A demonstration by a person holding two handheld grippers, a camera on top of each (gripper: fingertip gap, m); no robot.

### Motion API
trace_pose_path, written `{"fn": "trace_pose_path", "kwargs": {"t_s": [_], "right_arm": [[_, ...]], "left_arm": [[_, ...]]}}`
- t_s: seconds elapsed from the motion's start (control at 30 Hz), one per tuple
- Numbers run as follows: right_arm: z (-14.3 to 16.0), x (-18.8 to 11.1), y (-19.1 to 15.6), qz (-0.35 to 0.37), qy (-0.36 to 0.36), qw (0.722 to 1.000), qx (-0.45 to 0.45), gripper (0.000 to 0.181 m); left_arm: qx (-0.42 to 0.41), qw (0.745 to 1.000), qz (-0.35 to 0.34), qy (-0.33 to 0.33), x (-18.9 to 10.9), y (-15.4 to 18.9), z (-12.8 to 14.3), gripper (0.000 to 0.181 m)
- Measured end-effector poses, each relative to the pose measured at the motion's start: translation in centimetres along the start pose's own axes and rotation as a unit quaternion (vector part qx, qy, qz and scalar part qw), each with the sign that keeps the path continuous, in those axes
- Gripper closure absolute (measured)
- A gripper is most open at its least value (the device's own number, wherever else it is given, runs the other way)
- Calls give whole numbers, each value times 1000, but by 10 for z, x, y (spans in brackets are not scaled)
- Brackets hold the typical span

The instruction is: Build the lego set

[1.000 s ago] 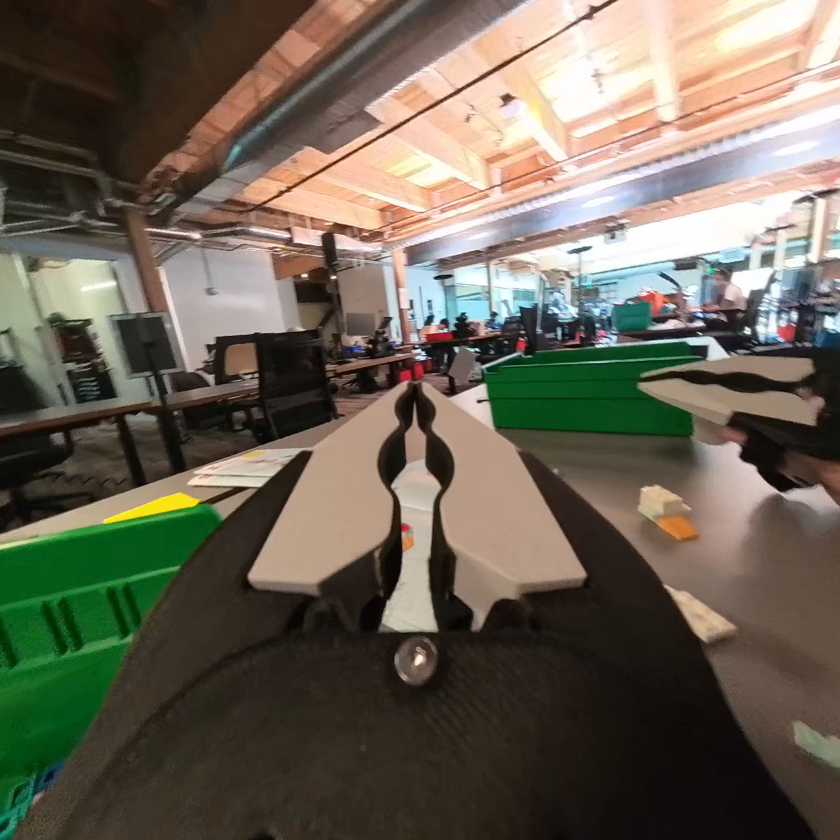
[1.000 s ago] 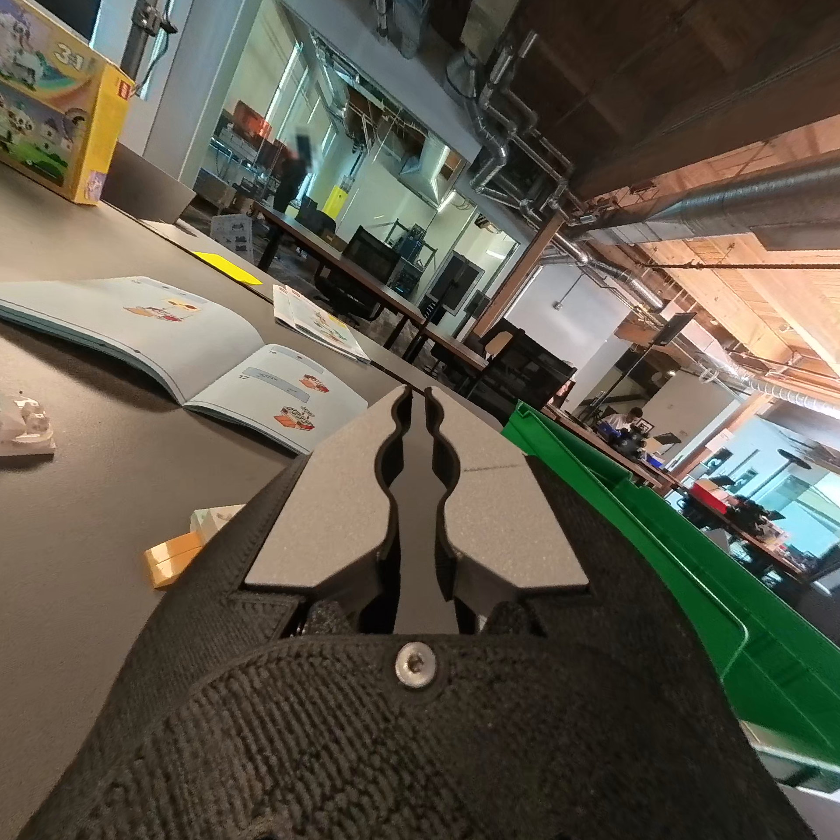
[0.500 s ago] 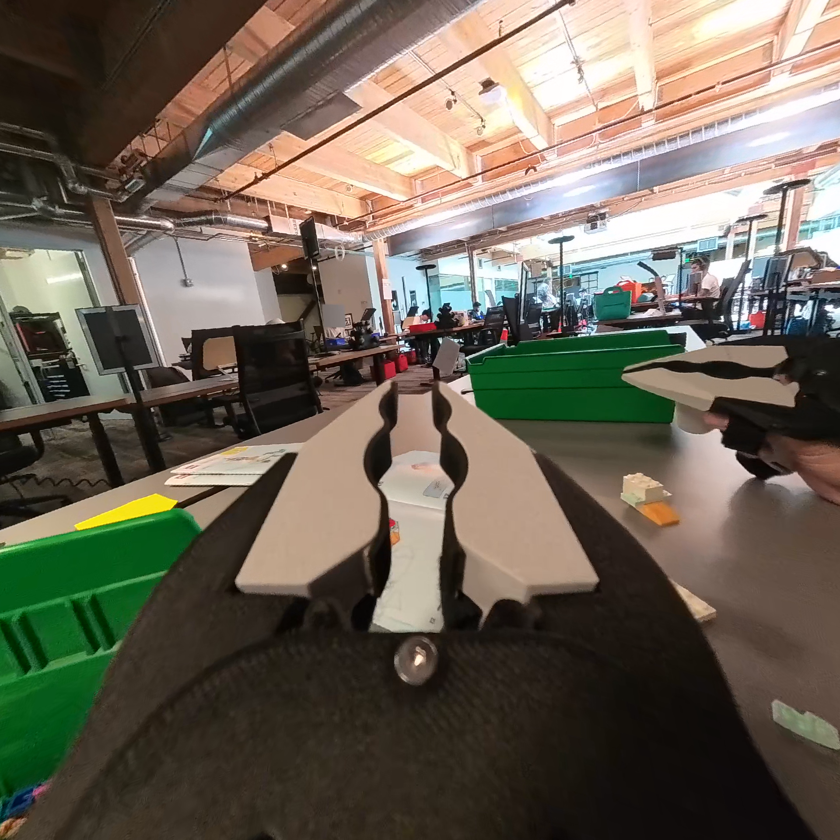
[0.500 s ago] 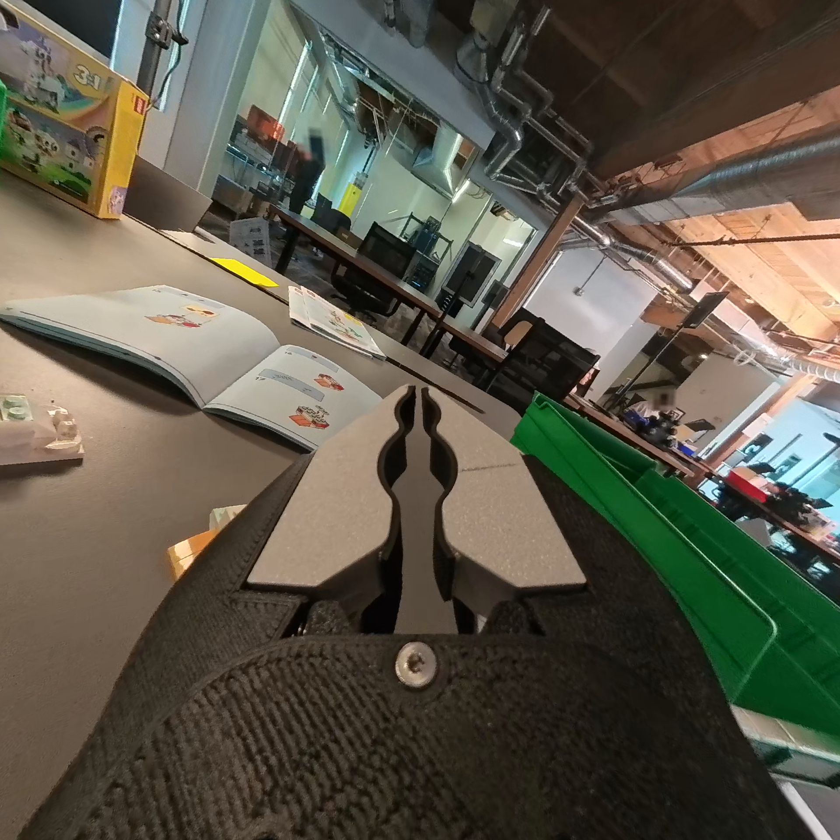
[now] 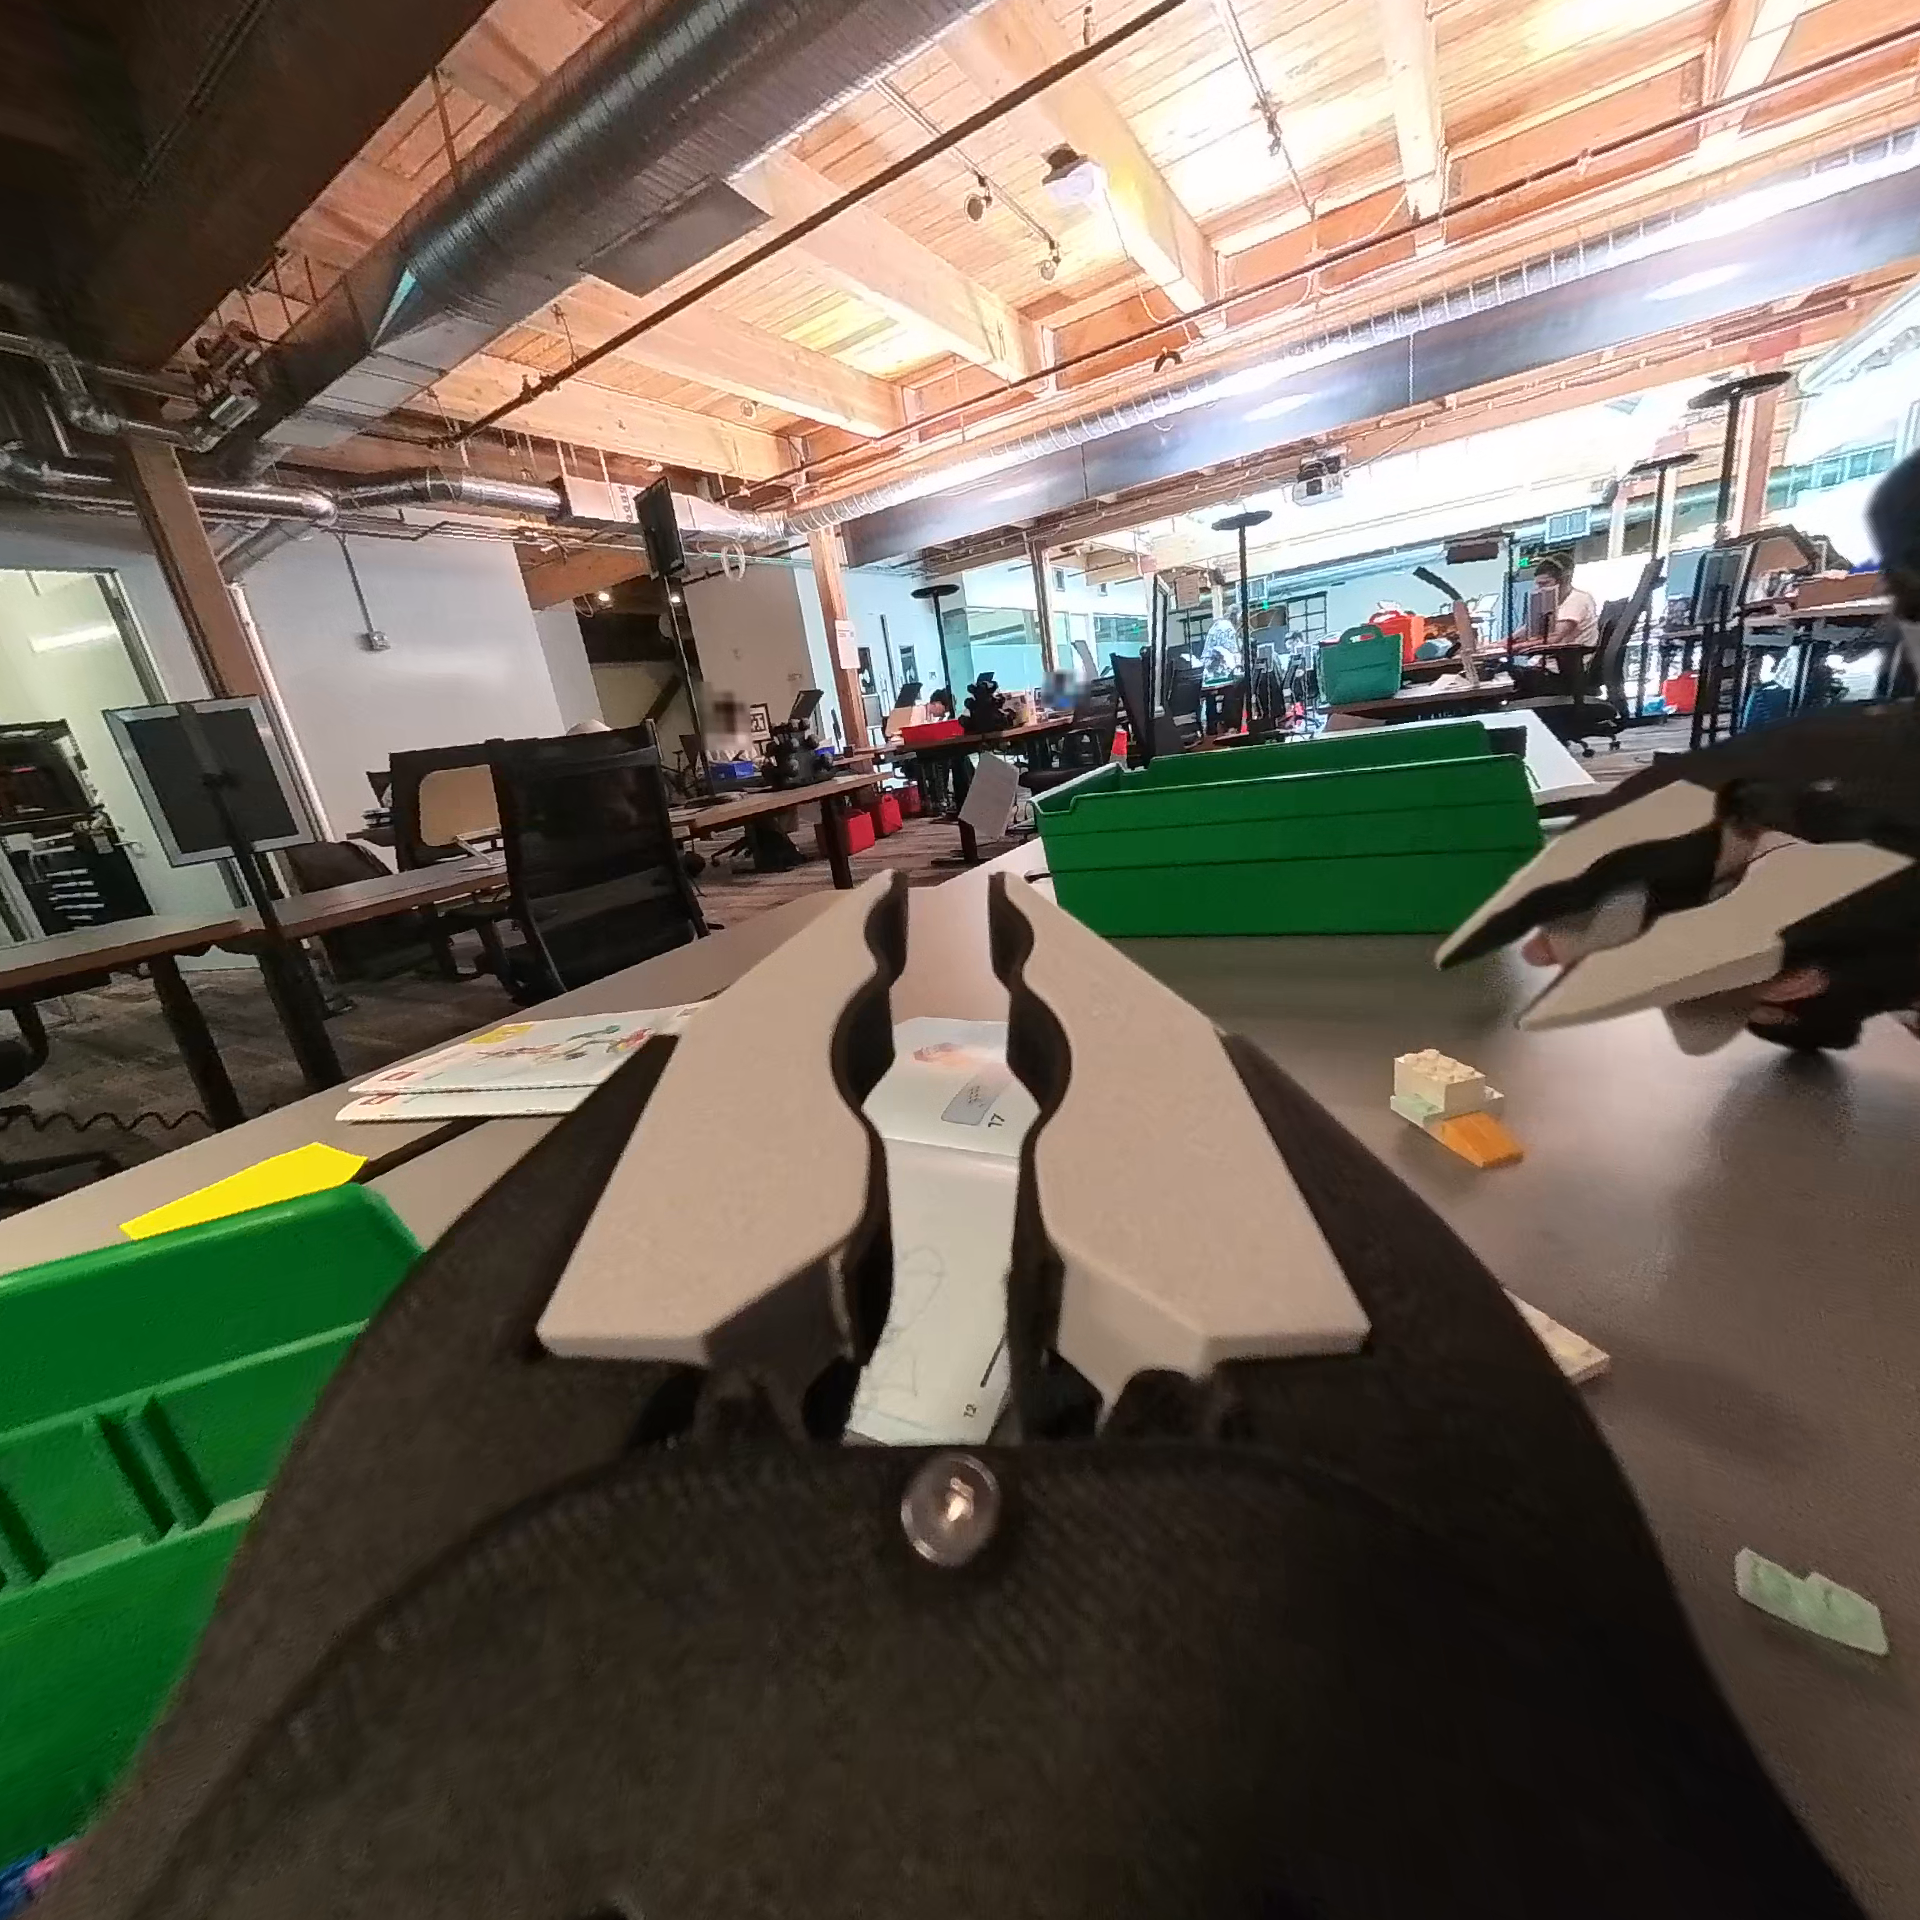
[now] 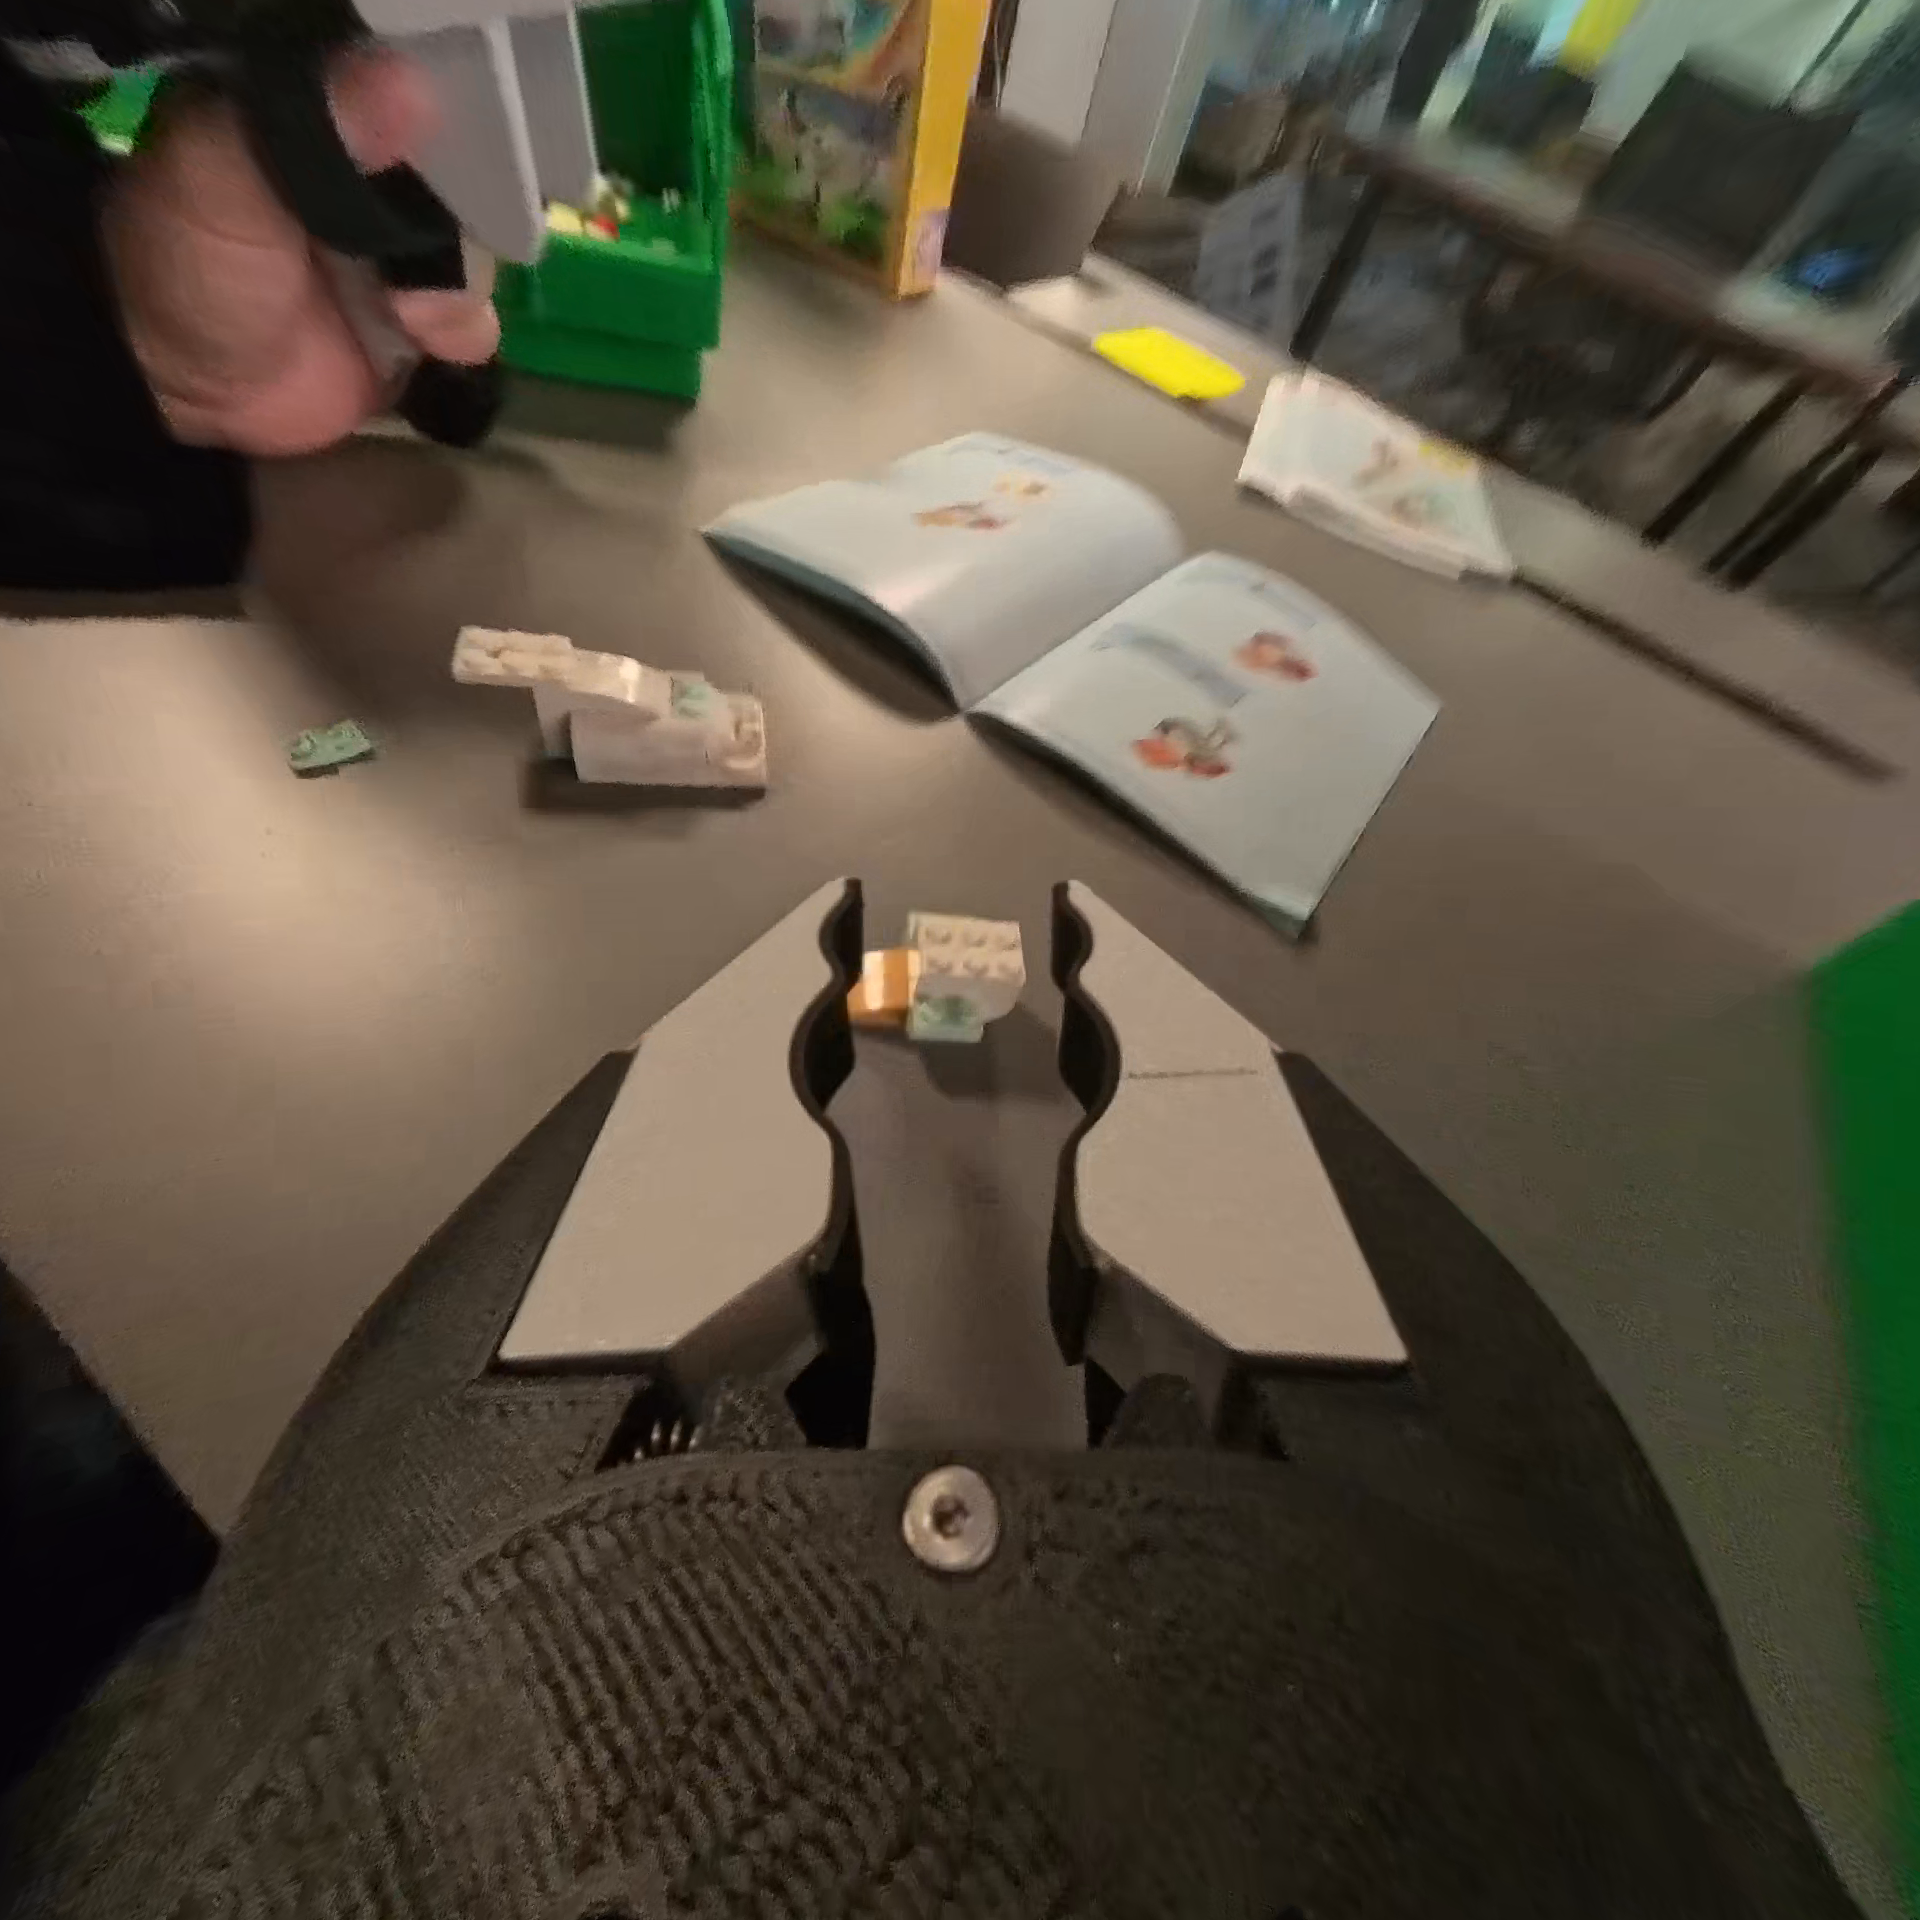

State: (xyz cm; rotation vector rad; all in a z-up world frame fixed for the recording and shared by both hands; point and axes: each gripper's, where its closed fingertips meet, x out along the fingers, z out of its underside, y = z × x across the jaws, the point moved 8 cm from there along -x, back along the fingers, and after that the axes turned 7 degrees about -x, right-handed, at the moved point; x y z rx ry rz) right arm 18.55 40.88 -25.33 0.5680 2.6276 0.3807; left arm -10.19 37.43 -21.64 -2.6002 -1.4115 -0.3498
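The right wrist view is motion-blurred. The green bin (image 6: 1865,1247) is cut by its right edge, and the box (image 6: 862,135) by the top. In the left view, the left hand-held gripper (image 5: 945,894) hides most of the booklet (image 5: 951,1101).

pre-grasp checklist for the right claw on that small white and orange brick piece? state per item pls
1. Right claw open: ok, a wide gap shows between its fingers.
2. Small white and orange brick piece lined up: ok, it sits on the table in the gap near the fingertips.
3. Contact with the piece: not yet, both fingers stand apart from it.
4. Path free of other parts: ok, the larger white brick build and the open instruction booklet lie farther off.
5. Left claw out of the way: ok, open, empty, off to the side.
6. Height above the table: cannot tell, the view is blurred.
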Motion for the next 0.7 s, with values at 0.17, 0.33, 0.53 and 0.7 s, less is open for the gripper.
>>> {"fn": "trace_pose_path", "kwargs": {"t_s": [0.17, 0.33, 0.53, 0.7], "right_arm": [[6, 6, 4, -22, -39, 998, 34, 138], [10, 12, 6, -62, -65, 994, 70, 136], [12, 13, 11, -61, -65, 991, 96, 134], [13, 13, 14, -63, -68, 989, 112, 137]], "left_arm": [[26, 999, 31, -11, 1, 10, 0, 167], [137, 975, 151, -83, 5, 57, 14, 181], [185, 966, 158, -90, 4, 63, 18, 181], [187, 965, 157, -92, 4, 63, 19, 181]]}}
